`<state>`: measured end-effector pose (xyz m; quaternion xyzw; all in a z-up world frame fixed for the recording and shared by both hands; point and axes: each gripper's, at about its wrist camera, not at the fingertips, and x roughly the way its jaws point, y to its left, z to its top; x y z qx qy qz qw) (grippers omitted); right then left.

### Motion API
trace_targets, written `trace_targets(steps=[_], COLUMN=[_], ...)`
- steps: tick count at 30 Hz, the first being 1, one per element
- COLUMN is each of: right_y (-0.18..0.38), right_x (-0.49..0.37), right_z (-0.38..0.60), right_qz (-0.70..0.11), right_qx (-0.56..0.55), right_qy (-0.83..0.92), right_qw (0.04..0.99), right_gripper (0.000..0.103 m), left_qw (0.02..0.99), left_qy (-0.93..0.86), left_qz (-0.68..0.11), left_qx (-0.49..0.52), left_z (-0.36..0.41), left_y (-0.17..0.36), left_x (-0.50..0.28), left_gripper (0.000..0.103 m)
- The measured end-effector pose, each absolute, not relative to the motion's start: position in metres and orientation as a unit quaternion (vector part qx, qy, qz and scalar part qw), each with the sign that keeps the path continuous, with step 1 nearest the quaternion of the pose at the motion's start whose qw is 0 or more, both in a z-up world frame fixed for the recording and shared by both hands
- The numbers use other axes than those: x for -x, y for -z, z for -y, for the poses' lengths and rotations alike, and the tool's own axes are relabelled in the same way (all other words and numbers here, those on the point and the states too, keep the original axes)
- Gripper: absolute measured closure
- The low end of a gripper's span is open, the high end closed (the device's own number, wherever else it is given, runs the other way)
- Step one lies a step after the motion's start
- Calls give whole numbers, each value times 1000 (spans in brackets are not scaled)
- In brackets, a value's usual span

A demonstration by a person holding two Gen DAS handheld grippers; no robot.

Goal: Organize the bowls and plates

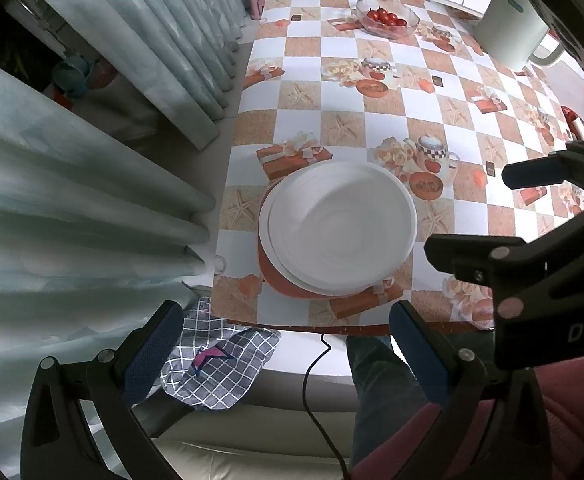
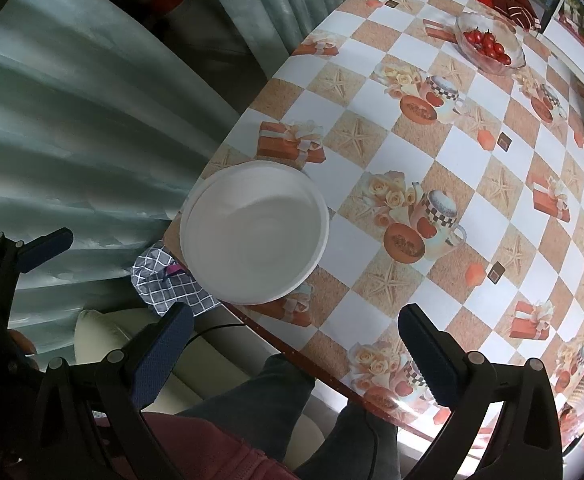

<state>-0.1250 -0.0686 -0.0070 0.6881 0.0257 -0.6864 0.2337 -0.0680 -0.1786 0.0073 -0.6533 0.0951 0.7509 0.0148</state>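
Note:
A white bowl [image 1: 342,224] sits nested on white plates, on top of a reddish-brown plate [image 1: 279,286], near the table's front left corner. The stack also shows in the right wrist view [image 2: 253,232]. My left gripper [image 1: 285,354] is open and empty, held off the table's front edge, short of the stack. My right gripper [image 2: 296,354] is open and empty, over the front edge to the right of the stack. The right gripper's fingers [image 1: 532,172] show at the right of the left wrist view.
The checkered tablecloth [image 1: 372,120] covers the table. A glass bowl of cherry tomatoes [image 1: 388,18] stands at the far end, a white appliance [image 1: 512,28] at the far right. Curtains [image 1: 91,160] hang to the left. A checkered cloth [image 1: 219,364] lies on a seat below the edge.

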Motion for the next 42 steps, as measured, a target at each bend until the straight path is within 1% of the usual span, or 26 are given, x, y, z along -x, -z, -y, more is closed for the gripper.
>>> trace_targets(steps=[9, 20, 34, 42], right_y=[12, 15, 16, 18], right_x=[126, 125, 127, 128], right_z=[66, 63, 63, 61], right_qz=[-19, -22, -62, -63], right_qx=[-693, -696, -689, -688], right_qy=[680, 675, 682, 683], right_qw=[238, 243, 239, 238], right_gripper=[0, 0, 0, 0], left_qw=[12, 5, -12, -14], left_qy=[-745, -742, -731, -724], left_qz=[-112, -105, -96, -100], left_qx=[657, 662, 675, 683], left_z=[173, 172, 180, 172], left_y=[-9, -11, 1, 12], left_x=[67, 71, 73, 71], left_gripper=[0, 0, 0, 0])
